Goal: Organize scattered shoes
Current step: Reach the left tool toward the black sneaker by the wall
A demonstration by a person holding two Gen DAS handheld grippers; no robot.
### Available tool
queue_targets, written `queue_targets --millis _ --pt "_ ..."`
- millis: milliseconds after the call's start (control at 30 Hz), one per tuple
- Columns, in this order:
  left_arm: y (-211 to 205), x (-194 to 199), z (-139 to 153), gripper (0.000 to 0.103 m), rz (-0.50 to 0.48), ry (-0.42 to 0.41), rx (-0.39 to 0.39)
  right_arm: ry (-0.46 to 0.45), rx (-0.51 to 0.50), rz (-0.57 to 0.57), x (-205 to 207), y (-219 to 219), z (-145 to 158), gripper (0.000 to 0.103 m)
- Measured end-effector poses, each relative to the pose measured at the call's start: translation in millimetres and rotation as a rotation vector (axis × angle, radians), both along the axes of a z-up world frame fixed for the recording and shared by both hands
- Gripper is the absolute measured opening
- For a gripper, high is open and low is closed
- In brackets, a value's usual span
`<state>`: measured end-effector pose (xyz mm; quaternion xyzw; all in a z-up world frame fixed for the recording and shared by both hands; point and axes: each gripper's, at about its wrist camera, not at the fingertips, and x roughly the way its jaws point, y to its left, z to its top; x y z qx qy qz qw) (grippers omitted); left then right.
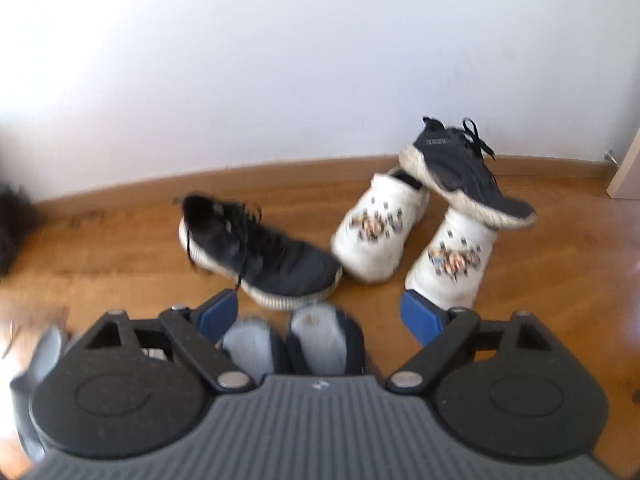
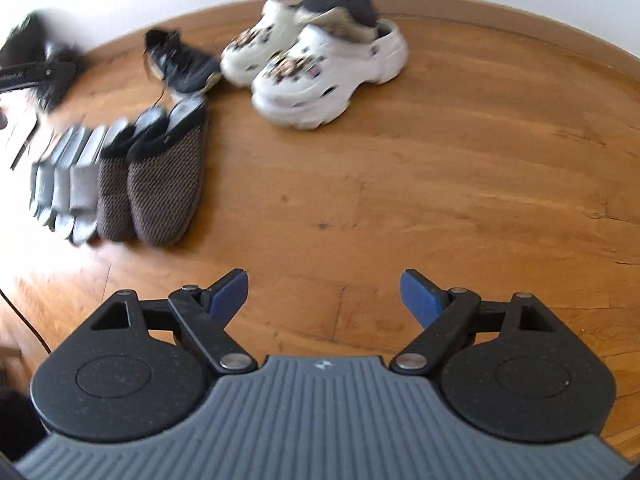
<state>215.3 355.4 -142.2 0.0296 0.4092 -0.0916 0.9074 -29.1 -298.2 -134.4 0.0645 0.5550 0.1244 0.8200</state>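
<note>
Two white platform clogs [image 1: 380, 228] [image 2: 320, 76] with charms stand side by side on the wooden floor. One black sneaker [image 1: 460, 172] [image 2: 340, 0] lies tilted on top of them. Its mate [image 1: 264, 252] [image 2: 180, 64] lies on the floor left of the clogs. A pair of brown knit slippers [image 2: 160, 184] [image 1: 320, 340] lies next to several grey slides [image 2: 68, 188]. My left gripper [image 1: 320, 312] hangs open above the slippers' heels, nothing between its blue pads. Over bare floor, my right gripper [image 2: 324, 296] is open and holds nothing.
A white wall [image 1: 320, 60] and wooden skirting run behind the shoes. A black furry thing [image 2: 36, 56] with a dark strap lies at the far left. A door edge [image 1: 628, 172] shows at the right. A dark cable [image 2: 24, 320] crosses the floor at the lower left.
</note>
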Motion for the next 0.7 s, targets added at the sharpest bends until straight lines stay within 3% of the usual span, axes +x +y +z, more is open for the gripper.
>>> queue_targets --millis 100,167,267,433,567,700 --pt "4.0 42.3 -8.1 0.088 0.055 0.038 -0.011 0.018 0.046 -0.014 3.1 -1.9 -7.1 0.086" --pt "12.4 73.7 -16.9 0.088 0.157 0.077 -0.034 0.046 0.067 -0.007 5.5 1.4 -13.8 0.086" --pt "25.1 107.5 -31.0 0.088 0.298 0.147 -0.105 0.083 0.084 0.016 8.4 8.5 -22.2 0.086" --pt "38.9 151.3 -57.3 0.088 0.448 0.240 -0.238 0.116 0.101 0.022 11.9 11.6 -29.5 0.087" --pt "43.2 182.6 -83.0 0.088 0.528 0.249 -0.273 0.136 0.118 0.011 17.5 9.9 -36.8 0.087" --pt "41.7 207.4 -102.4 0.086 0.547 0.219 -0.243 0.140 0.119 0.023 20.6 12.0 -42.8 0.087"
